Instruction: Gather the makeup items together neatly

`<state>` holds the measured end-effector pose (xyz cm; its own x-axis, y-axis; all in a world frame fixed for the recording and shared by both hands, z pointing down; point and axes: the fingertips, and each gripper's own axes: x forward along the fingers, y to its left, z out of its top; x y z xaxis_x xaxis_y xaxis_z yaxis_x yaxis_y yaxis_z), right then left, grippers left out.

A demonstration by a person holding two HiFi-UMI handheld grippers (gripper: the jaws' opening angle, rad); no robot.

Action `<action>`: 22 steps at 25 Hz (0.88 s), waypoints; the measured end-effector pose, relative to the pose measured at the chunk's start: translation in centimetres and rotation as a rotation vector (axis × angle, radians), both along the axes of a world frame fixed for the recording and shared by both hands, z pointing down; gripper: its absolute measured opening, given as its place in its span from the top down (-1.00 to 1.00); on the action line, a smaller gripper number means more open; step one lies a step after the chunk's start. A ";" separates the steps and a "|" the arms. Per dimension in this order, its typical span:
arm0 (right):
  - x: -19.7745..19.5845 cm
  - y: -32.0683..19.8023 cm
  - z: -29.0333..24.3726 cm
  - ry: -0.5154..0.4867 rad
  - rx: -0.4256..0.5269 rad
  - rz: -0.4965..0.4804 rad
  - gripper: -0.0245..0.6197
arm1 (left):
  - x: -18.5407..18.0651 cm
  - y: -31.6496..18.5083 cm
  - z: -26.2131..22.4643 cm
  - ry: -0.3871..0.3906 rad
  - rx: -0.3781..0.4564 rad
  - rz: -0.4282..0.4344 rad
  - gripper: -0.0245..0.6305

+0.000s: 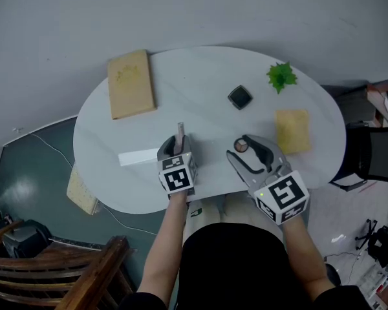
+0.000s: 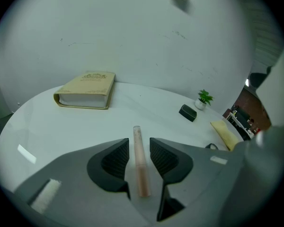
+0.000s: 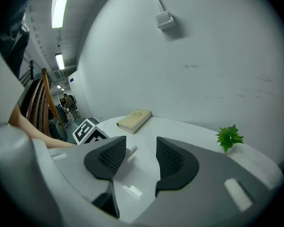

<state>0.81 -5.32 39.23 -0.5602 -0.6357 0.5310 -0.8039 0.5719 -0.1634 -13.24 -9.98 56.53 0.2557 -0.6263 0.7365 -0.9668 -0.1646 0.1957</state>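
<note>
Though glossy — white oval table (image 1: 200,89), grey wall (image 1: 181,5).

Grey tongs (image 2: 138,144), black ribbed pads (image 2: 114,161)

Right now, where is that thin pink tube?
In the left gripper view, the pink tube lies on the white table between the left gripper's open jaws, with a gap on each side. The tan book sits beyond it to the left.
</note>
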 end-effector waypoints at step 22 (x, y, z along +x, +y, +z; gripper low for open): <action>3.7 0.5 6.5 0.151 -0.063 0.149 0.30 | 1.1 1.1 -7.1 0.005 0.131 0.278 0.51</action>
<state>4.49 -4.78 45.68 -0.3738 -0.6685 0.6429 -0.8966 0.4378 -0.0662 -12.15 -8.85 49.40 0.4338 -0.6214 0.6524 -0.8802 -0.4470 0.1595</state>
